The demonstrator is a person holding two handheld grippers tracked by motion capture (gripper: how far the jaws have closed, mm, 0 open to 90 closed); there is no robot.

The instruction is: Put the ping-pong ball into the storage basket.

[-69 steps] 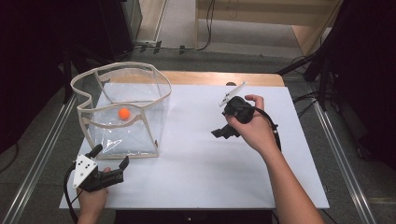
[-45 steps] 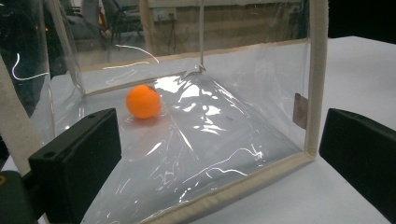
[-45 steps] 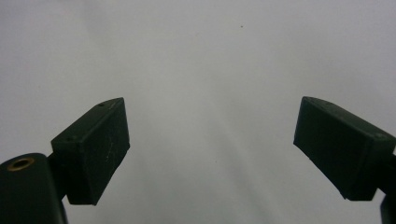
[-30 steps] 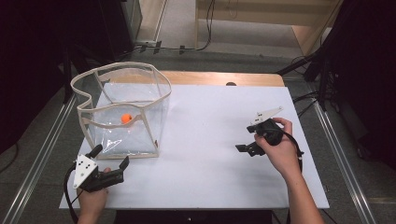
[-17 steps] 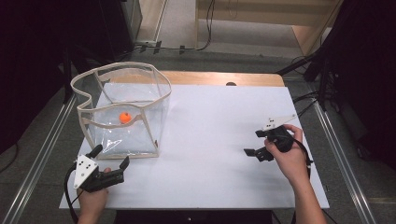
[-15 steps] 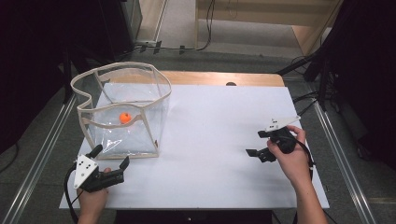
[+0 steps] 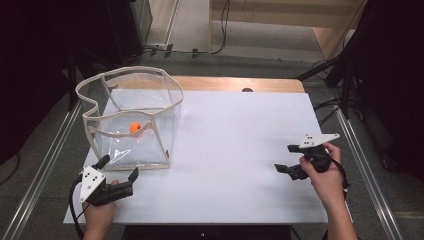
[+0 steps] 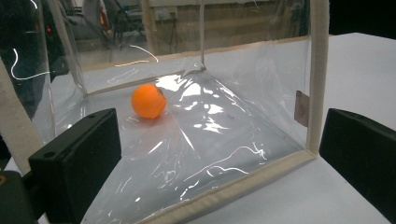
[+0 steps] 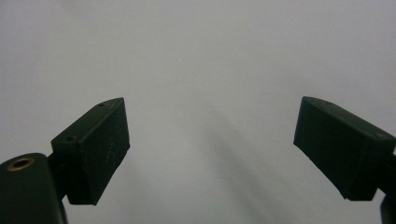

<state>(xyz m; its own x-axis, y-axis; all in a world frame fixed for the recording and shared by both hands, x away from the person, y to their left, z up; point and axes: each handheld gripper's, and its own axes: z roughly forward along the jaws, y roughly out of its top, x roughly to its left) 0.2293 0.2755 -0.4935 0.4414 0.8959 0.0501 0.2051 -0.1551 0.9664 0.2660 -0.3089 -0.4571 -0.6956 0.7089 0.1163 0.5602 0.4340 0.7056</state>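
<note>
- The left gripper (image 7: 119, 179) was held low at the near left corner of the white table (image 7: 235, 145), jaws spread wide and empty, just short of the clear bag (image 7: 131, 120).
- The right gripper (image 7: 286, 159) was held at the near right side, well apart from the bag, its jaws likewise spread with nothing between them.
- The orange ball (image 7: 134, 127) lay inside the bag, on its floor, towards the back.
- The step in hand was judged to be a reach for the bag or its ball. It would be done well if the open top were approached from above, since the near wall stood between the left jaws and the ball.
- The cloth-trimmed rim (image 7: 150, 114) could be steadied by one gripper while the other was lowered in, as the soft film would likely buckle if pushed.
- In the left gripper view, the crumpled film floor and the ball (image 8: 148, 100) resting on a raised fold were shown close up, a detail lost in the high view.
- In the right gripper view, bare table surface was seen between the jaws; the distance between the two grippers was given by the high view alone.
</note>
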